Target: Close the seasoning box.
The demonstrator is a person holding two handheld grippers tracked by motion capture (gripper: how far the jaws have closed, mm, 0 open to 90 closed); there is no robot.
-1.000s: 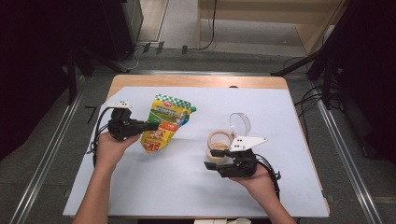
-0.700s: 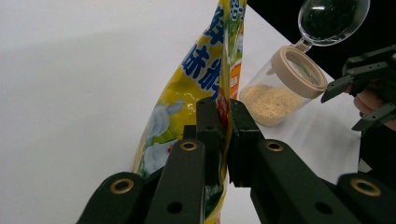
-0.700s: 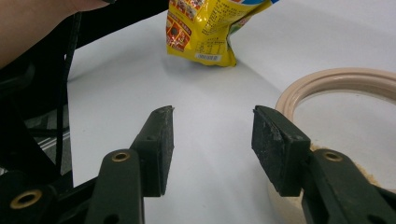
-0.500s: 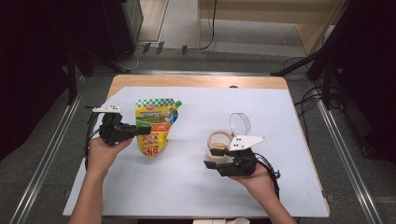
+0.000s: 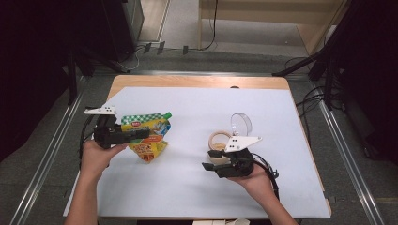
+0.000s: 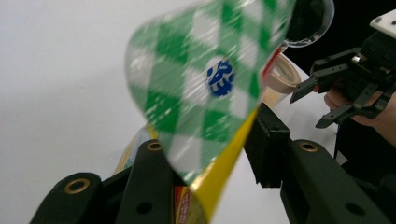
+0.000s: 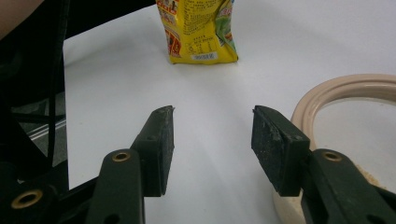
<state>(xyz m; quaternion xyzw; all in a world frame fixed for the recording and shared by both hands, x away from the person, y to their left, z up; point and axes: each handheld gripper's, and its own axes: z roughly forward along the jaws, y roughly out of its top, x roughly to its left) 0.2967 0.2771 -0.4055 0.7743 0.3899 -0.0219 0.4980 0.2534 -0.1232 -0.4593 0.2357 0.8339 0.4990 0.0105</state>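
From the high view, the left claw [image 5: 141, 134] is at the left of the white tabletop [image 5: 197, 187], laid across a green-and-yellow pouch [image 5: 145, 136] whose checked top end sticks up toward the far side while its yellow lower end rests on the tabletop. The right claw [image 5: 210, 167] waits at the right, pointing left, just beside a roll of tape [image 5: 219, 139]; a clear ring [image 5: 241, 123] stands on edge behind that. As I judge it, the pouch has been brought to its place and the job is near its end: what is left is to let go fully and draw the left claw clear.

In the left gripper view, the checked top of the pouch [image 6: 205, 88] rises between the two black jaws. The jaws have just been opening; a gap shows beside the right-hand pad [image 6: 266, 144], so the pouch looks loose between them rather than pinched. The other claw [image 6: 322, 105] shows farther off, beyond the roll of tape [image 6: 282, 77].

In the right gripper view, the right claw [image 7: 212, 135] stands about half open with bare tabletop [image 7: 116, 74] between its pads, holding nothing. The roll of tape [image 7: 327, 95] lies just beside its right-hand jaw, and the yellow bottom of the pouch [image 7: 198, 28] lies well ahead.
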